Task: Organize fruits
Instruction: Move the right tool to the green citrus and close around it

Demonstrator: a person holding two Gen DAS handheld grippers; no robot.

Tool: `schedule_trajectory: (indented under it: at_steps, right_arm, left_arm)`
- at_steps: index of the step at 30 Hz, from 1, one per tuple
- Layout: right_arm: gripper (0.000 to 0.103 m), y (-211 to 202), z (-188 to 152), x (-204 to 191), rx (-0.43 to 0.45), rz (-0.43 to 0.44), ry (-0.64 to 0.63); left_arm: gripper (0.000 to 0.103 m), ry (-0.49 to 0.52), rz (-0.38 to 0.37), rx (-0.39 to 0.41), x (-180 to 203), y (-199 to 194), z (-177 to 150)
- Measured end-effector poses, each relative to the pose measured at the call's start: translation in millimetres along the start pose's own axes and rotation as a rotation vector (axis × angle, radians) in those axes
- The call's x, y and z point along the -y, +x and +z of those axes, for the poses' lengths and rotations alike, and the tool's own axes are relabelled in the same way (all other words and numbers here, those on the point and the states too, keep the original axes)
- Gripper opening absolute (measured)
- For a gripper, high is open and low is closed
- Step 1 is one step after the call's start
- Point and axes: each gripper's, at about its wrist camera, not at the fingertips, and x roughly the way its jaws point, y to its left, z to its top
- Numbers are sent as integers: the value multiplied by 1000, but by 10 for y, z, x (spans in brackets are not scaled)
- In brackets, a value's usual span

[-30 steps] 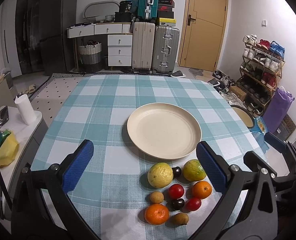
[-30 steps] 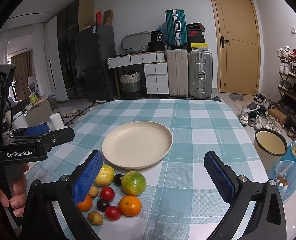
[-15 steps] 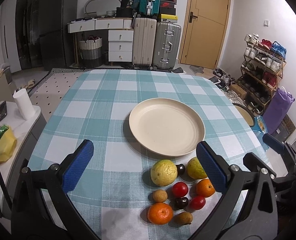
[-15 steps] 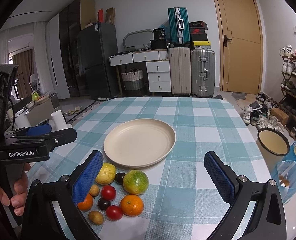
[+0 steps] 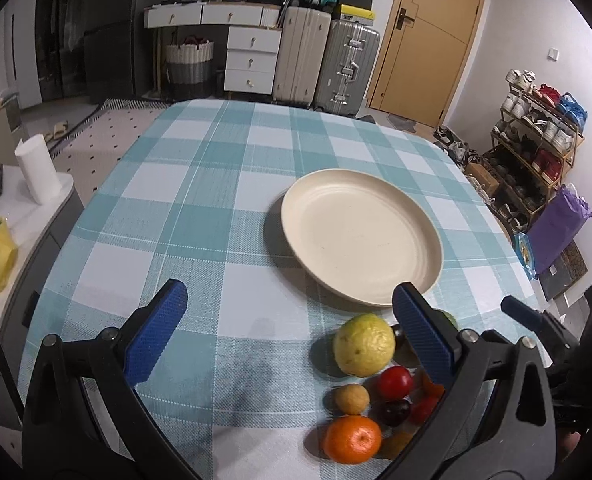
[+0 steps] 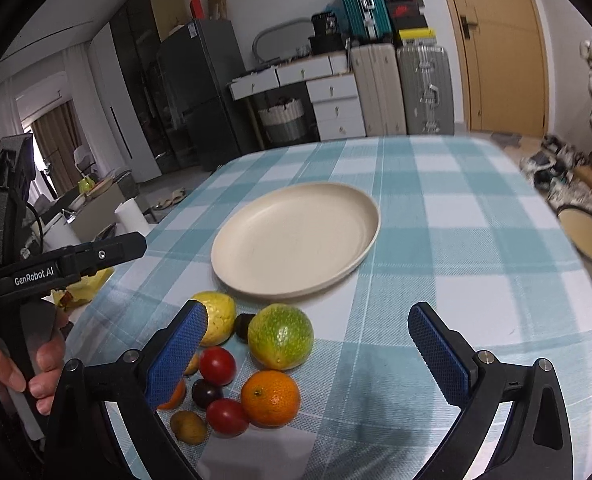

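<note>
Round cream plate (image 6: pixel 296 240) lies flat and bare before me. Just nearer it cluster a yellow guava (image 5: pixel 363 344), mottled green fruit (image 6: pixel 280 336), oranges, red tomatoes.

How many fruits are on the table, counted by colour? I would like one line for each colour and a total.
Orange: 2
Red: 2
Dark purple: 2
Tan-brown: 2
Yellow: 1
Green: 1
Total: 10, all beside the plate, none on it.

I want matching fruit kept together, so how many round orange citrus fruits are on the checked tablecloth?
2: one orange citrus fruit at the near right of the pile, the other near left, half hidden behind the right gripper's blue pad.
</note>
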Motion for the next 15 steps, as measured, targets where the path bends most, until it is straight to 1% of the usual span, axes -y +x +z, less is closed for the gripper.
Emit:
schedule_trajectory:
  at_steps: [4, 5, 8, 13, 15]
  right_arm:
    - [102, 150, -22, 59, -30, 42, 22]
    - [100, 188, -27, 71, -37, 51, 26]
    - [89, 261, -41, 78, -59, 72, 35]
    - [82, 359, -60, 92, -90, 98, 54]
    - [77, 384, -59, 88, -98, 106, 56]
  left_arm:
    - [102, -11, -1, -22, -66, 137, 6]
    - [102, -12, -1, -28, -74, 164, 2]
    - [102, -14, -2, -37, -105, 247, 6]
    - [102, -21, -9, -50, -141, 323, -9]
    - [102, -25, -15, -55, -165, 352, -6]
